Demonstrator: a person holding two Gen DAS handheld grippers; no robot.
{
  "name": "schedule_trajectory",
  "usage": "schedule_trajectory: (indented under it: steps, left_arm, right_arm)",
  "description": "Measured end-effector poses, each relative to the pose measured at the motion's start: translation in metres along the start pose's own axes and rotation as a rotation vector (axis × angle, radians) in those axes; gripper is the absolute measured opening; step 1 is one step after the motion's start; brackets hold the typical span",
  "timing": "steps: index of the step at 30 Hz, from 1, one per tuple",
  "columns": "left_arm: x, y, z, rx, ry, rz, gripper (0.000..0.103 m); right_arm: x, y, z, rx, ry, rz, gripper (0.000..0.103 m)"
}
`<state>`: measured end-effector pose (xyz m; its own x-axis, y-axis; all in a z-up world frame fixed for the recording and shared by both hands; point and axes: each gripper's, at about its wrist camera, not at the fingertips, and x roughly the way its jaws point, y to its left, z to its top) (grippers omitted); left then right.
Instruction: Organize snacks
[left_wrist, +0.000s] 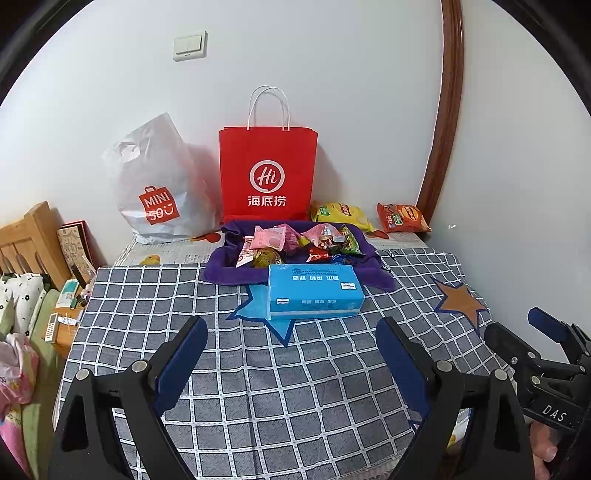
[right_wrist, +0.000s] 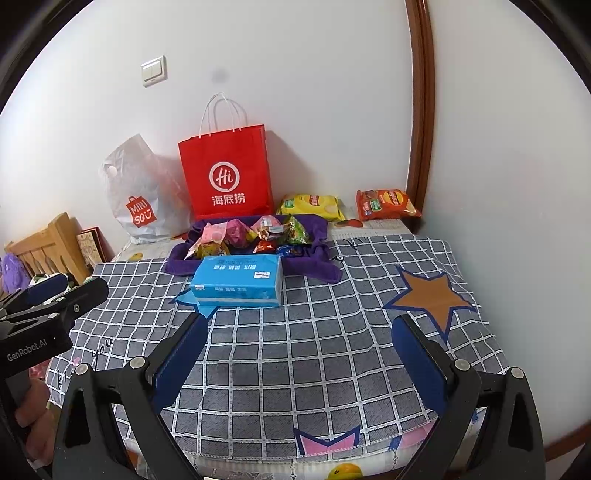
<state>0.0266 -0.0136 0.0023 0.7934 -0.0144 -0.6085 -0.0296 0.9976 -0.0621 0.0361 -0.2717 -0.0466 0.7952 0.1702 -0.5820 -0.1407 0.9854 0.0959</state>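
Two empty grippers are held over a checked cloth, short of the snacks.

From the left wrist, the left gripper (left_wrist: 291, 354) is seen spread wide with nothing between its fingers; a pile of snacks (left_wrist: 295, 245) is heaped on a purple towel (left_wrist: 221, 267) behind a blue tissue pack (left_wrist: 314, 293), before a red paper bag (left_wrist: 267, 173). From the right wrist, the right gripper (right_wrist: 299, 354) is likewise seen wide apart and empty; a yellow chip bag (right_wrist: 312, 205) and an orange chip bag (right_wrist: 386, 203) are laid by the wall.
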Motion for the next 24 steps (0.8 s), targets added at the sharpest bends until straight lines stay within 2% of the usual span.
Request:
schedule_trajectory:
  steps: [24]
  left_arm:
    - [-0.0022, -0.0012, 0.0034, 0.003, -0.007, 0.003, 0.092]
  right_arm:
    - [-0.0092, 0.0002, 0.0013, 0.000, -0.022, 0.009, 0.099]
